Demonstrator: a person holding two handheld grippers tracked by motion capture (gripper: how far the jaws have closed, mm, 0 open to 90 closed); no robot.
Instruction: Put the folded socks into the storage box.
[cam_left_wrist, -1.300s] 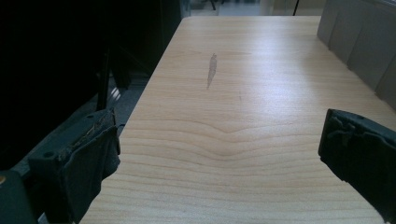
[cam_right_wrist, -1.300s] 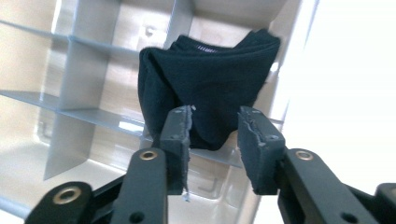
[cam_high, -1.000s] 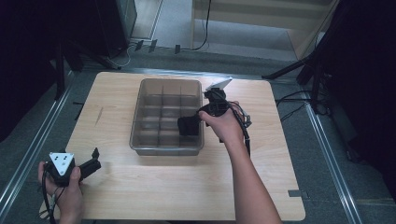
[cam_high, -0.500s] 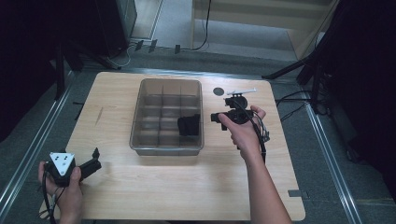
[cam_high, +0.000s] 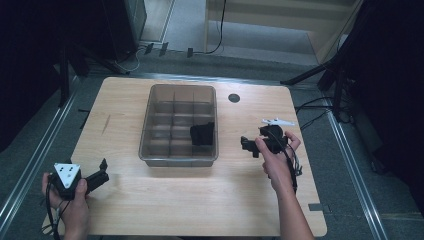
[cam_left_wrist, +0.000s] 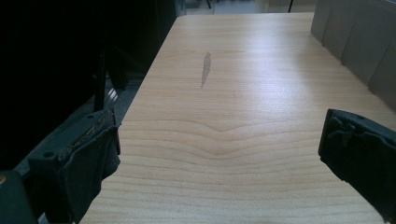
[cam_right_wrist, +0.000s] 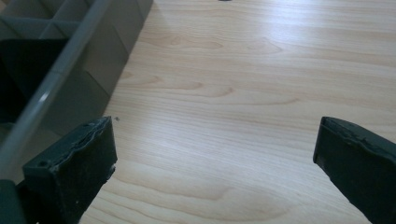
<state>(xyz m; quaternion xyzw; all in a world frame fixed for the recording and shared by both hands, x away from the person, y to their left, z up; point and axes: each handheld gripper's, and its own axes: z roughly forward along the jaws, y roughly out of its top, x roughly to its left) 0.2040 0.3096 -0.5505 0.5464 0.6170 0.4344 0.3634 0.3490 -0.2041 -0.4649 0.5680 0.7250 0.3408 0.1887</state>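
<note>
Both claws gape wide and empty, right gripper (cam_high: 250, 145) over bare wood just beside the grey translucent compartmented plastic bin (cam_high: 178, 159), left gripper (cam_high: 98, 176) well apart near the table corner; a dark black object (cam_high: 202, 134) sits in a right-hand compartment, likely a placement done, next call unclear.

Setting: a lab or recording studio, as judged from the fittings. A pale wooden tabletop (cam_high: 200, 200) is stood on grey carpeted floor (cam_high: 345, 165), with metal floor rails (cam_high: 30, 165) laid along both sides of the tabletop. Black stand legs (cam_high: 325, 75) and dark drapes (cam_high: 395, 75) are seen beyond the tabletop's far corners. Cables (cam_high: 310, 107) are trailed over the floor right of the tabletop. A compartmented grey bin (cam_high: 178, 159) is kept at the tabletop's middle.
</note>
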